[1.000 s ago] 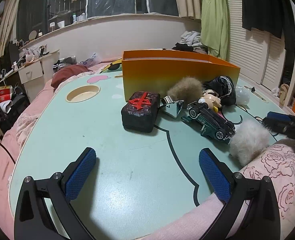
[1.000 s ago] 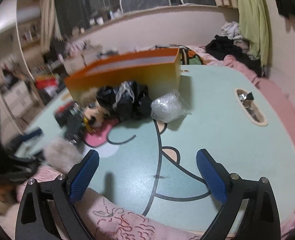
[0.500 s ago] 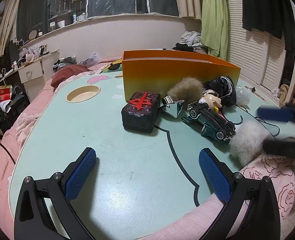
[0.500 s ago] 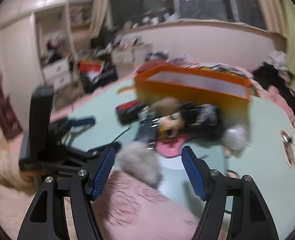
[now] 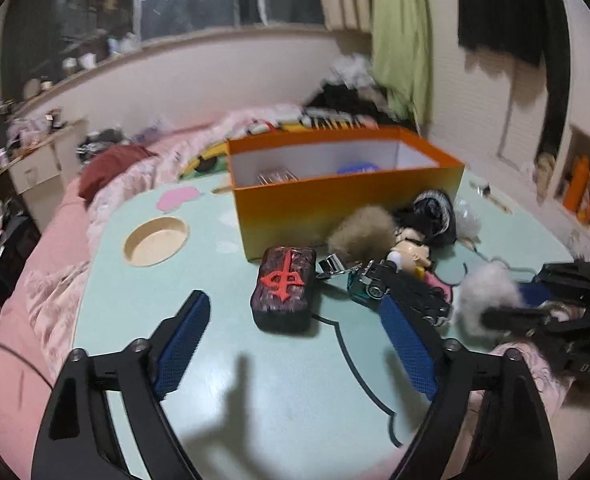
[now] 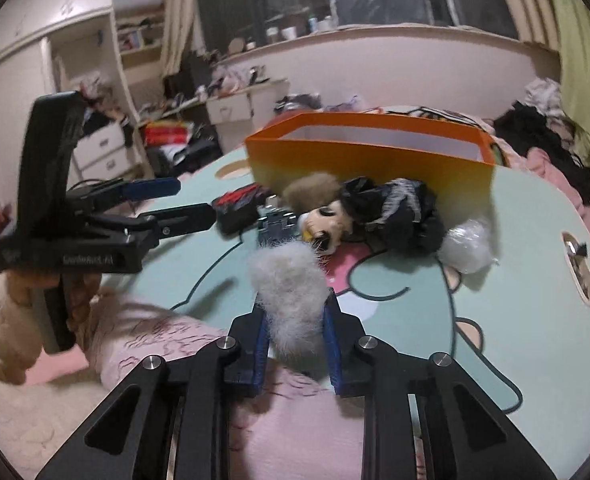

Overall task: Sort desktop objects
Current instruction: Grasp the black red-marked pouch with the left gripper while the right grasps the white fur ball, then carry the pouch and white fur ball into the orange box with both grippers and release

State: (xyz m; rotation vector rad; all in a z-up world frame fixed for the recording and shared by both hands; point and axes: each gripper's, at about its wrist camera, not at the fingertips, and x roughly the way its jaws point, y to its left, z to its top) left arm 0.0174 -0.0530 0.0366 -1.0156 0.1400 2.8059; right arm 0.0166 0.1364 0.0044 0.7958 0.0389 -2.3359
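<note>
at the near edge of the pale green table (image 6: pixel 515 240), a white fluffy pompom (image 6: pixel 291 296) sits pinched between the blue pads of the right gripper (image 6: pixel 295 344), whose jaws have just closed on it. behind it lie a doll (image 6: pixel 375 208), a toy car (image 5: pixel 399 296) and an orange box (image 5: pixel 347 200). the left gripper (image 5: pixel 295 344) hangs unclenched, its jaws lately narrowing, over bare tabletop near a black block with a red symbol (image 5: pixel 285 292).
</note>
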